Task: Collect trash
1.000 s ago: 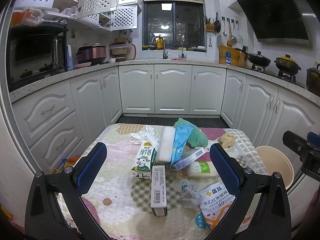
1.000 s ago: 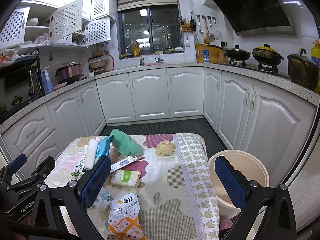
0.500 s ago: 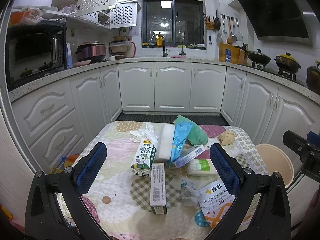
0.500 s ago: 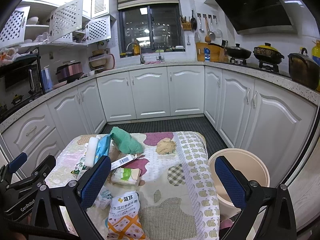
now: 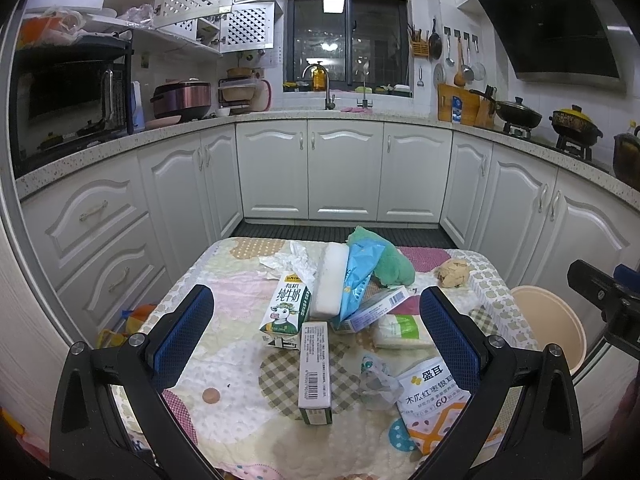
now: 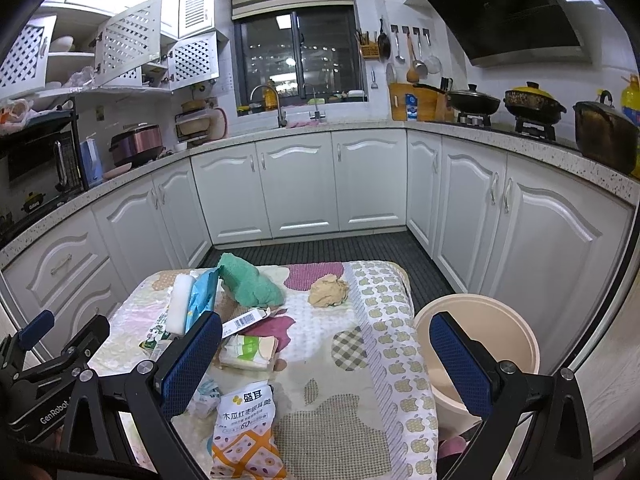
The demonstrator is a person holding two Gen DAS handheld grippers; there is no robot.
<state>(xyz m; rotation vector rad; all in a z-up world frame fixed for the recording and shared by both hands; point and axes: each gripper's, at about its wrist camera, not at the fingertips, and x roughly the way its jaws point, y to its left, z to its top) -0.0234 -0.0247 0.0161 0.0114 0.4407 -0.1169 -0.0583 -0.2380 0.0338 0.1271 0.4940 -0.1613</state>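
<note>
Both views have crept slightly nearer the table [image 5: 224, 432]. I hold the left gripper [image 5: 316, 334] and right gripper [image 6: 326, 360] wide, empty. Trash [image 5: 315, 364] uncollected at twelve o'clock; bucket [image 6: 476, 312] at two looks empty.

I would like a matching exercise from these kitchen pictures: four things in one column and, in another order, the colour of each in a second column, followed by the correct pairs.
Things:
1. towel
2. bucket
3. crumpled paper ball
4. gripper pads

Colours:
A. beige
B. dark blue
C. green
D. tan

Pairs: 1-C, 2-A, 3-D, 4-B
</note>
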